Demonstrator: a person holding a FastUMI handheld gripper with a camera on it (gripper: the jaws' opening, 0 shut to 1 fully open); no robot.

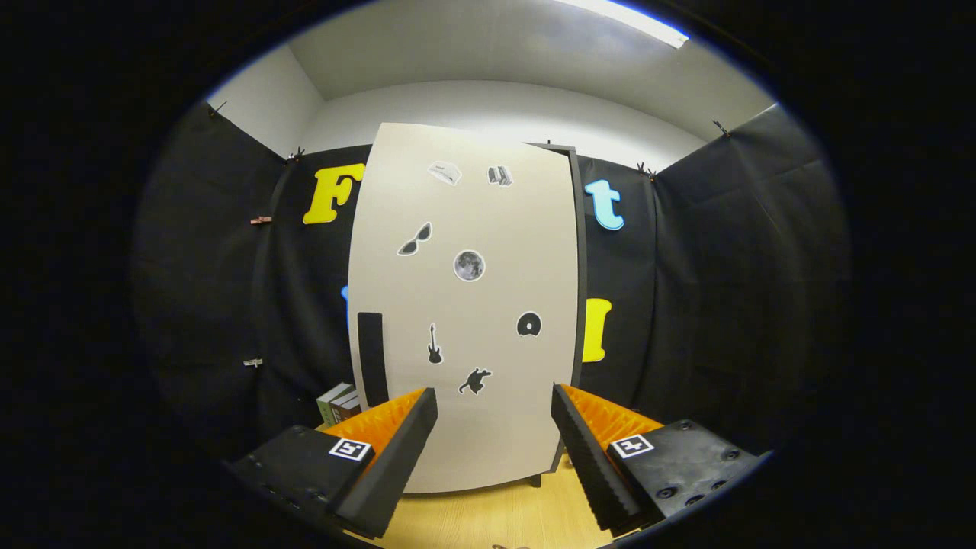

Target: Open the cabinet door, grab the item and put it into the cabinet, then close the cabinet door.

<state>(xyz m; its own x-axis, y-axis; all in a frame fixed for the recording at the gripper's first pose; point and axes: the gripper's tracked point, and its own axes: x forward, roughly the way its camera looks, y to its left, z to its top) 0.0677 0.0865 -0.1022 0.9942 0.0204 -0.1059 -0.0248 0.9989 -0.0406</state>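
A tall cabinet (465, 305) stands straight ahead on the wooden table, its pale door facing me and dotted with small stickers. A dark vertical handle (372, 358) runs along the door's left edge, low down. The door looks shut against the dark frame on its right side. My gripper (494, 404) is open, its two fingers spread wide with nothing between them, a short way in front of the door's lower part. A small stack of books (338, 404) stands left of the cabinet's foot, just beyond my left finger.
The wooden table top (503, 518) shows between and below the fingers. Black cloth walls close in the booth on the left, the right and behind the cabinet.
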